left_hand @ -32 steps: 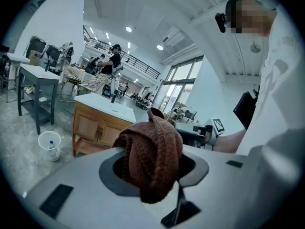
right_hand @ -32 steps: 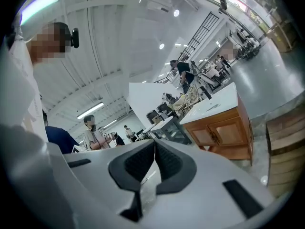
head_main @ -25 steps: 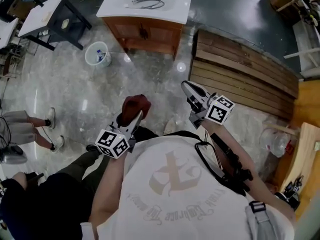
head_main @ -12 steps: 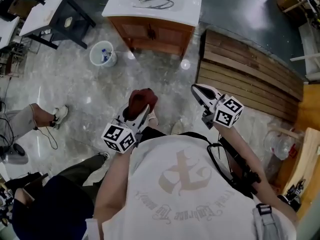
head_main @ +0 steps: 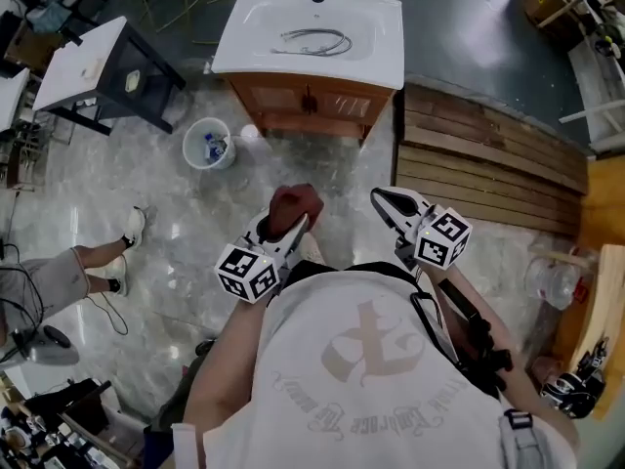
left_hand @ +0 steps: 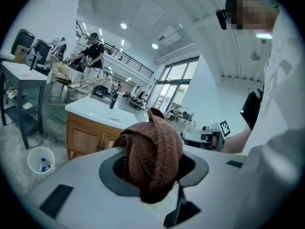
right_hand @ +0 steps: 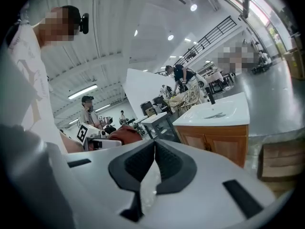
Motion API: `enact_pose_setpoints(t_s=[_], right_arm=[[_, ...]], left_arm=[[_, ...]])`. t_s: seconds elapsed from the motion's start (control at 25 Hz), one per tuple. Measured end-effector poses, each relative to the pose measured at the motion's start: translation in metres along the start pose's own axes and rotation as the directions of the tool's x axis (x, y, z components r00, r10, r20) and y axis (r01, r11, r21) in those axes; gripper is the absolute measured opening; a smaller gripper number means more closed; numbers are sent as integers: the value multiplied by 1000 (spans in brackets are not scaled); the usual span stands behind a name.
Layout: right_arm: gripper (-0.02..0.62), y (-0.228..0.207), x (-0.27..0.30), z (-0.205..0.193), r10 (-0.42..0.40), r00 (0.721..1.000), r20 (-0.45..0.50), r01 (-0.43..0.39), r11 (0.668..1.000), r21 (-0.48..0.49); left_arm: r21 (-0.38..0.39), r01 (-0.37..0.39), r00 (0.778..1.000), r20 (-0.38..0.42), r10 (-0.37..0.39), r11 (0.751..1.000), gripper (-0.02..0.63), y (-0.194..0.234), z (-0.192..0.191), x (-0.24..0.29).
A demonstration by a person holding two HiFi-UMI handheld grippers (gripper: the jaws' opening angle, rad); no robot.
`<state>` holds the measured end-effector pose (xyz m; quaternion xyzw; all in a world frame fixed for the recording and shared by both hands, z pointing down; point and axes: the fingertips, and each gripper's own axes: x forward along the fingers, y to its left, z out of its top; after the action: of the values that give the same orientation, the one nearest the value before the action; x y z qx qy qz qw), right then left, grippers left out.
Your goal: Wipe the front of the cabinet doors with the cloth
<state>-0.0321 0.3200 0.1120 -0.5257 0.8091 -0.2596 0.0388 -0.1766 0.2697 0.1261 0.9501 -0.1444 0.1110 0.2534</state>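
My left claw (head_main: 286, 231) grips the bunched brown cloth (head_main: 296, 206). My right claw (head_main: 384, 199) is pressed together, empty. The wooden cabinet (head_main: 311, 103) stands well ahead of both, doors closed.

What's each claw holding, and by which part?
Left claw is shut on the brown knitted cloth, pinched through its bunched middle, with the wad bulging past the jaws. Right claw is shut, nothing between its jaws.
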Motion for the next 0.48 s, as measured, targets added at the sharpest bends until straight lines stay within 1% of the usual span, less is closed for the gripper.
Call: enact_pose_setpoints(t_s=[0.16,0.28,0.36,0.48], right_arm=[[14,4,21,2,-33,999,-8,33,999,6],[14,5,33,-6,-49,998,-32,50,999,15],[14,2,39,-10,-59,997,-53,60,998,19],[14,-10,46,-16,-69,996,-57,72,997,38]], left_arm=[[-5,16,999,-28,-16,1000,166,23,3,-3],[-14,3,999,-52,-4,1000,166,40,0,-6],[-33,-7,998,-61,5,999,166,48,-3,-5],[-55,-4,996,-88,-1,998,166,58,-10,5]])
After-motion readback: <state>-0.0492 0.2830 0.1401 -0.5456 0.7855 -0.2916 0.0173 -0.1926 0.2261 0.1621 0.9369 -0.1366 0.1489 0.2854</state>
